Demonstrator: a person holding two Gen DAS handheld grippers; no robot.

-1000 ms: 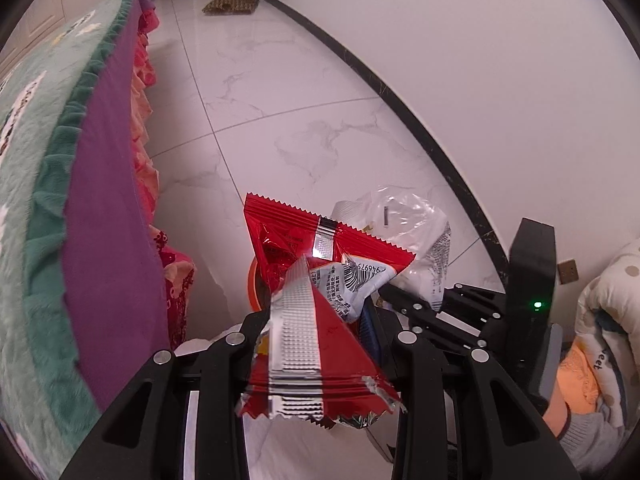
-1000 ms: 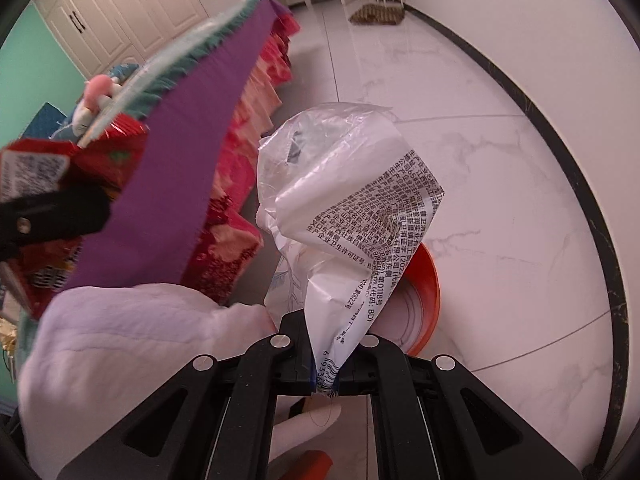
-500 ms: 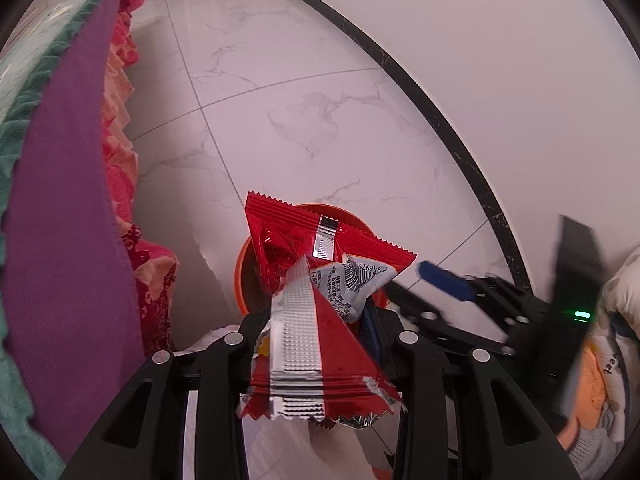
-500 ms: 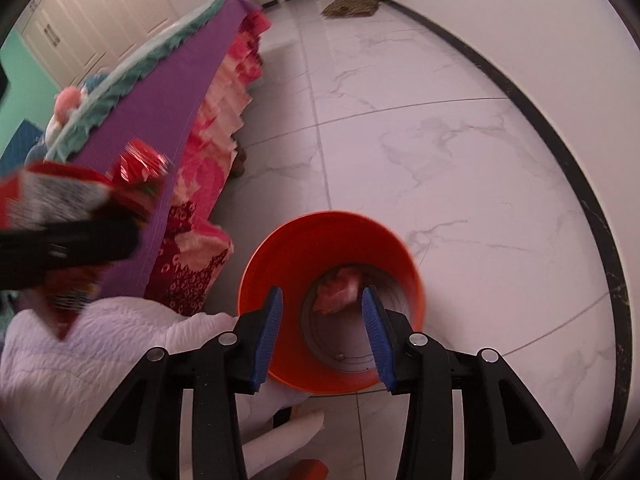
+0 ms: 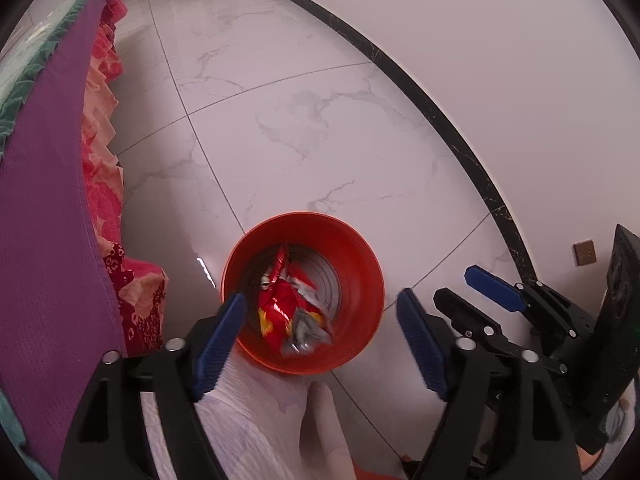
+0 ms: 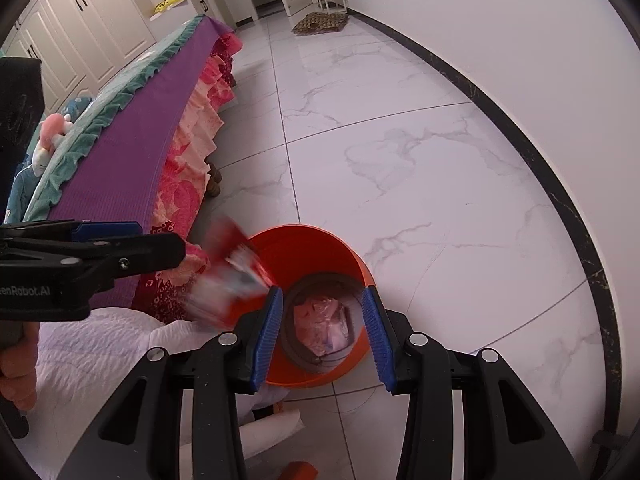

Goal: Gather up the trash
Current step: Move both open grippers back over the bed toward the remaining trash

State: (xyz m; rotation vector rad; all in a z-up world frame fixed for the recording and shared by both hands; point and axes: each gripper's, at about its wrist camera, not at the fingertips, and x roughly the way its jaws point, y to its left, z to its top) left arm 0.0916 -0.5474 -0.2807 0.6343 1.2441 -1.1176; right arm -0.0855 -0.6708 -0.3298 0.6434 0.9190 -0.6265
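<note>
An orange bin (image 5: 360,248) stands on the marble floor under both grippers. My left gripper (image 5: 320,336) hangs over its near rim with its jaws opening and nothing between the blue pads. The red snack wrapper (image 5: 284,304) is loose inside the bin; in the right wrist view it is a red blur (image 6: 232,276) at the bin's (image 6: 312,248) left rim. My right gripper (image 6: 322,332) is open above the bin, empty. A crumpled clear plastic bag (image 6: 324,328) lies on the bin's bottom.
A bed (image 5: 48,240) with a purple sheet, teal frill and floral skirt runs along the left. White quilted fabric (image 5: 248,420) lies just below the bin. A white wall with black skirting (image 5: 472,160) curves along the right. A brown mat (image 6: 320,22) lies far off.
The right gripper opened and the clear bag fell into the bin. The left gripper moved down over the bin, then opened, and the red wrapper dropped from it.
</note>
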